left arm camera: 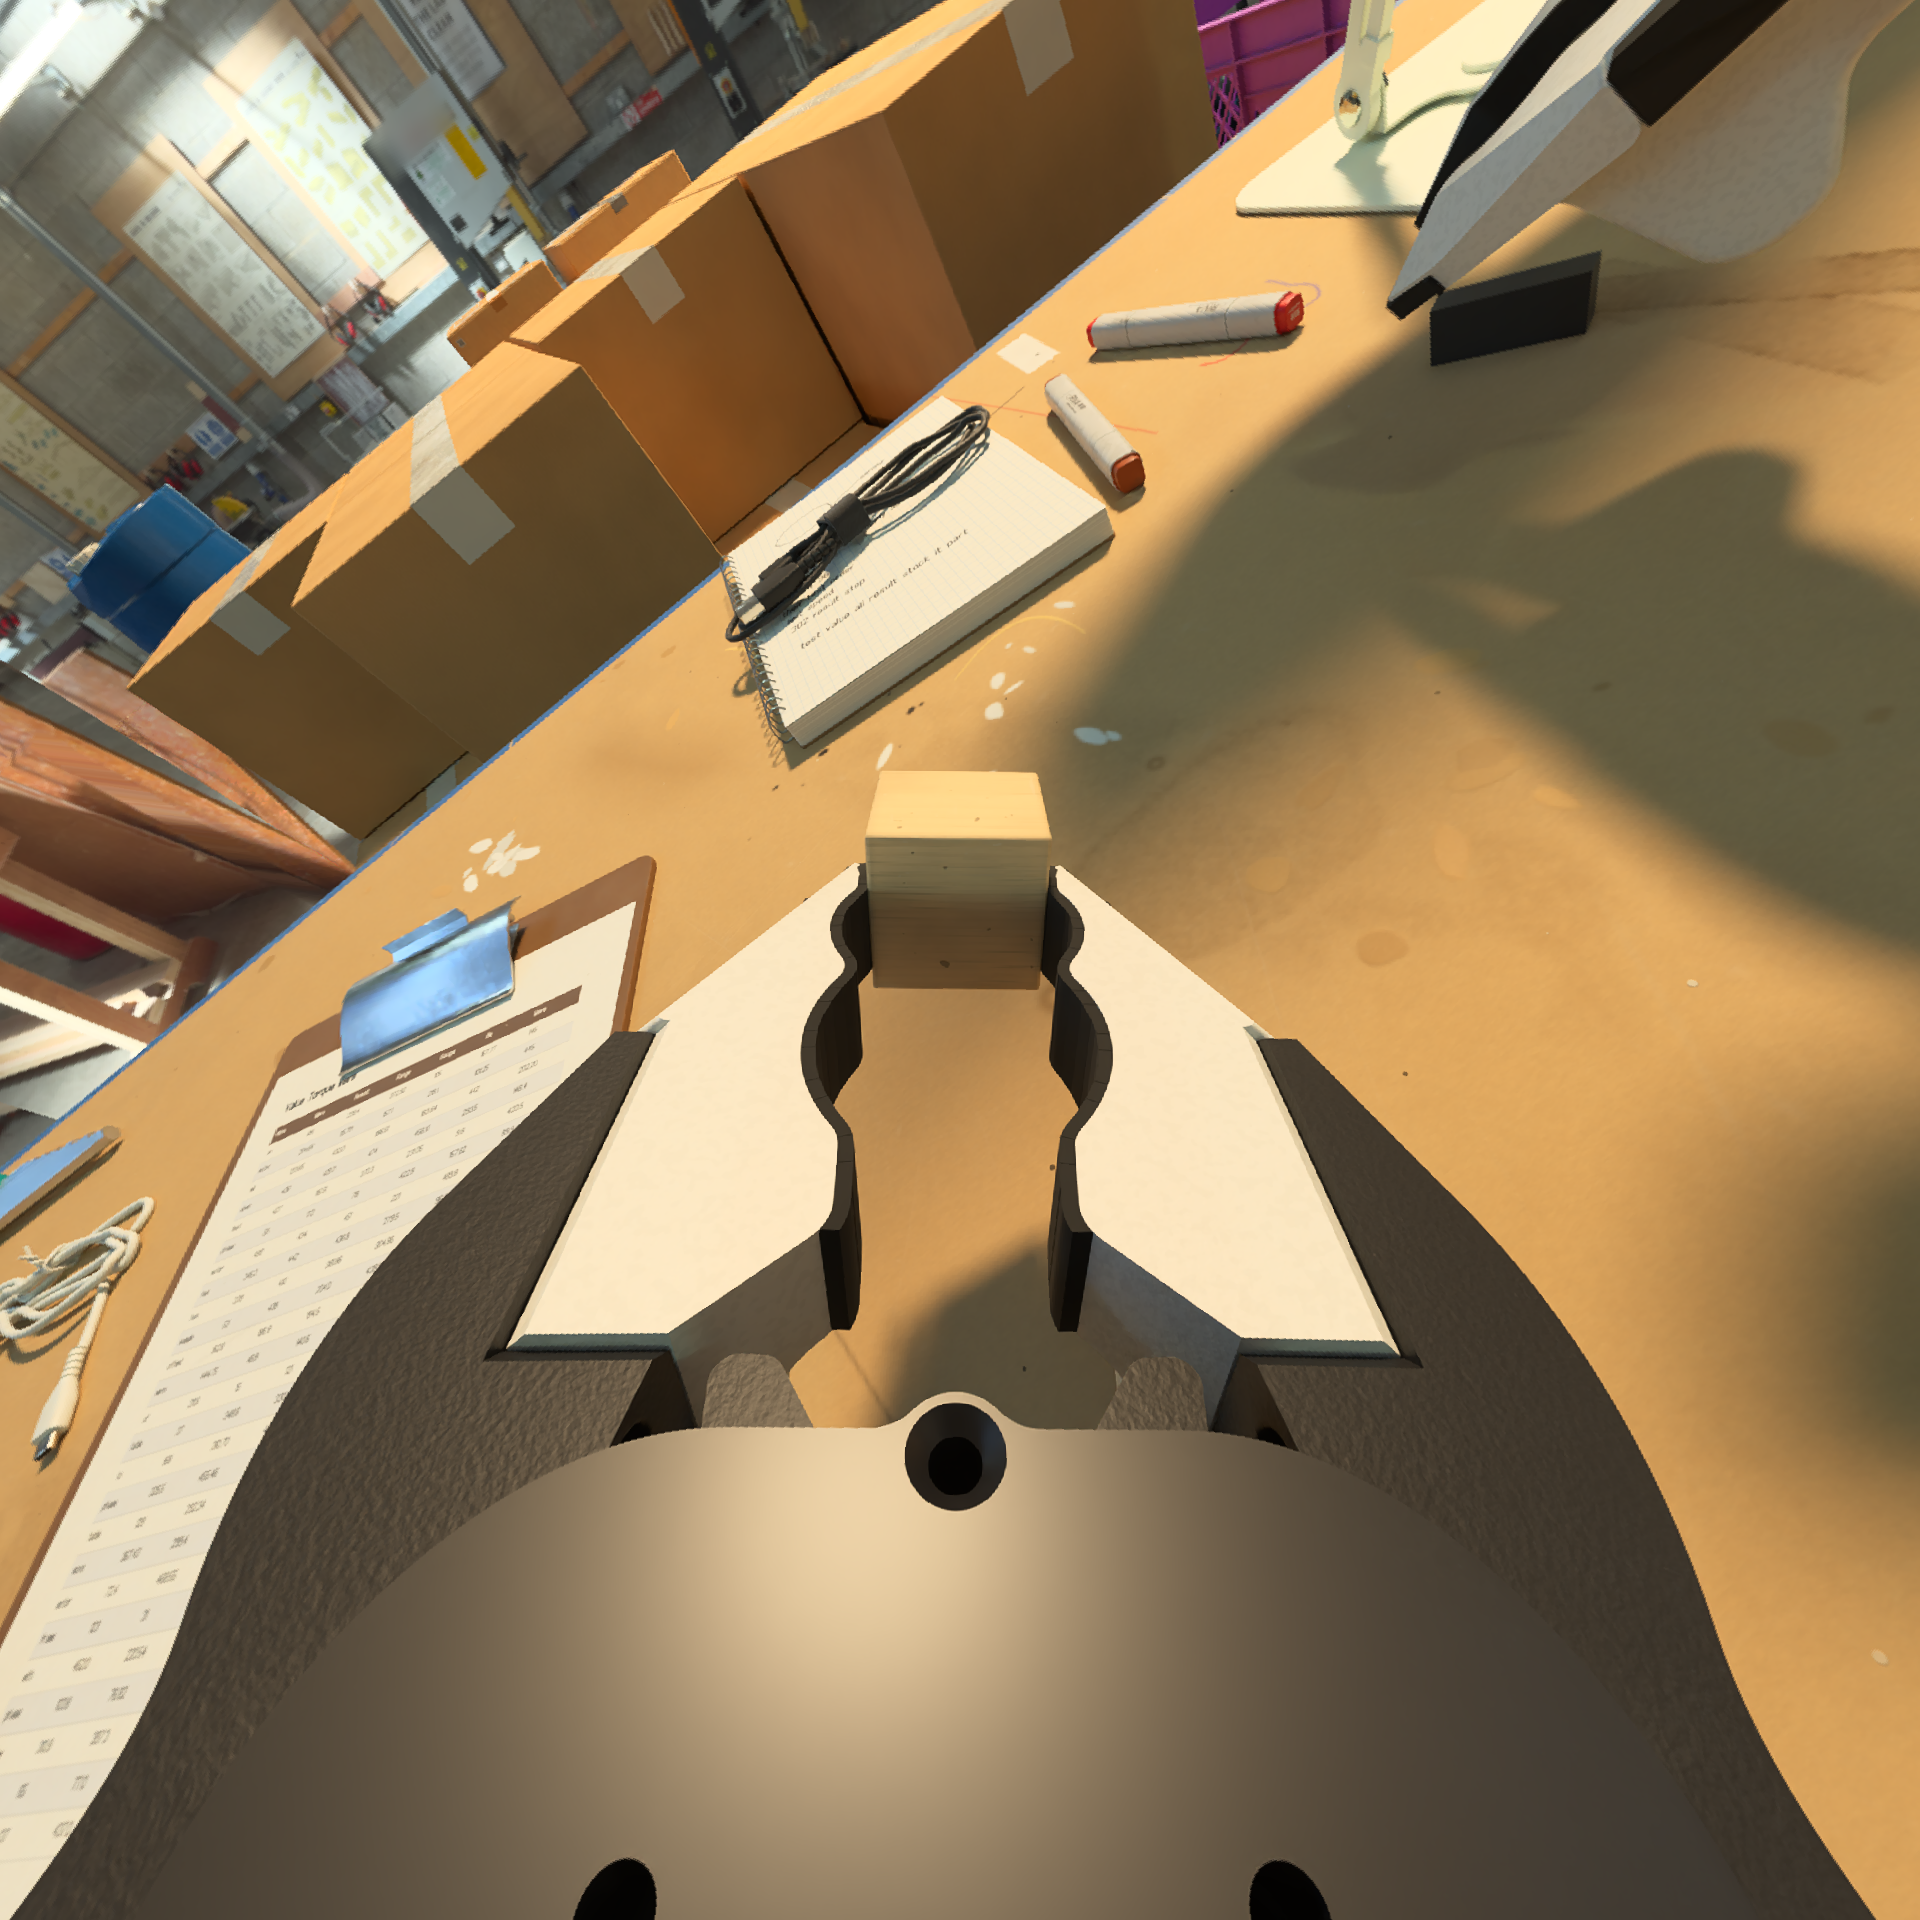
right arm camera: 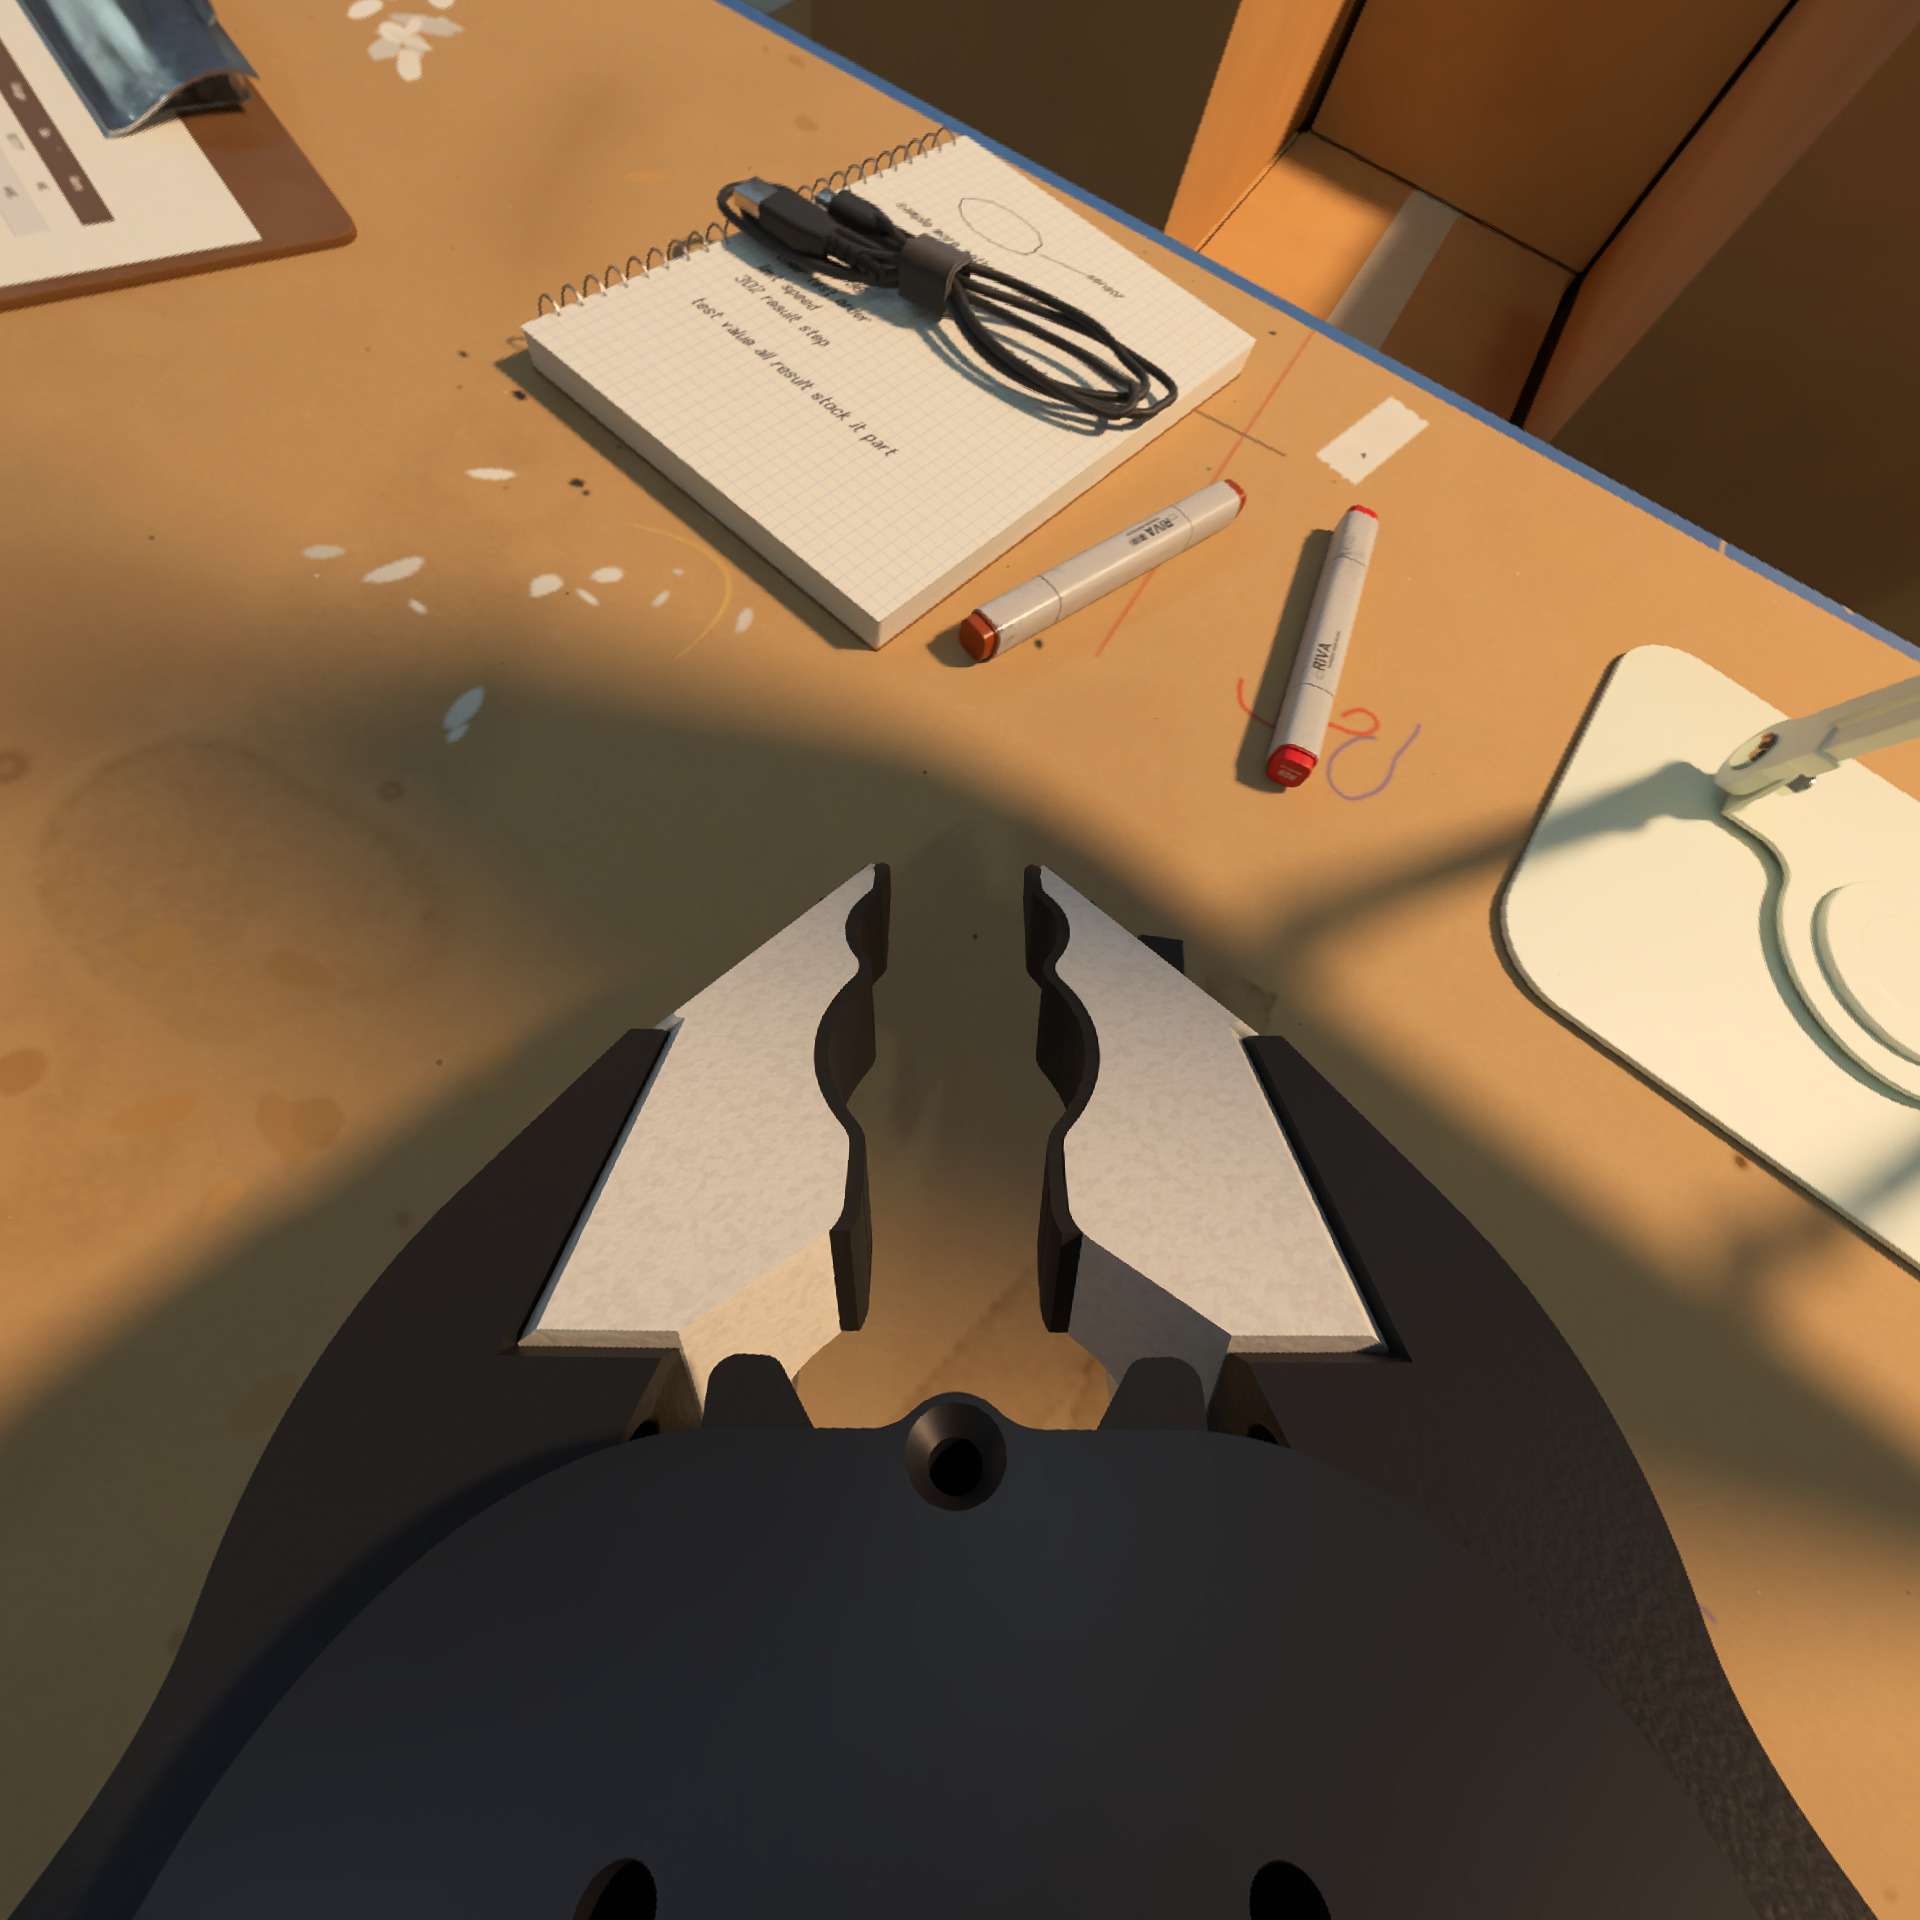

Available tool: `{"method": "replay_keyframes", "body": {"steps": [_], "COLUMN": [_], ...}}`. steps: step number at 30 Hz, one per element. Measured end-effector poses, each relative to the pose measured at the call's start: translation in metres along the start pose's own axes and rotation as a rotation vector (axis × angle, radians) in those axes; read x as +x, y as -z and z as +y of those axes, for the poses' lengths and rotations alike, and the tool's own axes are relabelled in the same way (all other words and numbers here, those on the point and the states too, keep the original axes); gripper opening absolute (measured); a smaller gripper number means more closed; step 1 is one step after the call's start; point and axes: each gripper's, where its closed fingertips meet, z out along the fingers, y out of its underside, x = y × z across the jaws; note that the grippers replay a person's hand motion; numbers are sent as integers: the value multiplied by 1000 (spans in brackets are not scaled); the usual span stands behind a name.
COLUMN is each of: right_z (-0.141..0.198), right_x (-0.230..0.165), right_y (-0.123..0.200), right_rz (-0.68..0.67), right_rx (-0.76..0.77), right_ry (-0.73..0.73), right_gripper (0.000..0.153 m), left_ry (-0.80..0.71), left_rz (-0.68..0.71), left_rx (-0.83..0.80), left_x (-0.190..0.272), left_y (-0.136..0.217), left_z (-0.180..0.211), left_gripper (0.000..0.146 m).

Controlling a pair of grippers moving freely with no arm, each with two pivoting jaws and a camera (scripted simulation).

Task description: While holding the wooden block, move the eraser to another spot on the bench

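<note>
In the left wrist view, the left tool (left arm camera: 956,883) grips the wooden block (left arm camera: 956,878) between its fingertips just above the desk (left arm camera: 1455,935), while farther off the right tool (left arm camera: 1418,296) stands beside the black eraser (left arm camera: 1512,309), which lies on the desk near a marker (left arm camera: 1195,320) and a lamp base (left arm camera: 1320,177). In the right wrist view, the right tool (right arm camera: 956,883) has its fingers apart with nothing between them, low over the shaded desk (right arm camera: 312,935); only a dark corner of the eraser (right arm camera: 1164,949) peeks out behind its right finger, and a notebook (right arm camera: 883,416) with a coiled black cable (right arm camera: 956,301) lies beyond.

L gripper (left arm camera: 956,883) clamped, R gripper (right arm camera: 956,883) parted.
</note>
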Motion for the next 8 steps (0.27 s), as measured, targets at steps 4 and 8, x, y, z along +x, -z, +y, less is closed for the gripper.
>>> {"method": "replay_keyframes", "body": {"steps": [4,8], "right_z": [0,-2], "right_x": [-7,-13], "right_y": [-2,-3], "right_rz": [-3,-9], "right_rx": [1,6], "right_ry": [22,41], "right_gripper": [26,26], "left_ry": [-20,-48], "left_rz": [-5,-17], "left_rx": [-2,21], "left_x": [2,3], "left_y": [0,6], "left_z": [0,-7], "left_gripper": [32,32]}}
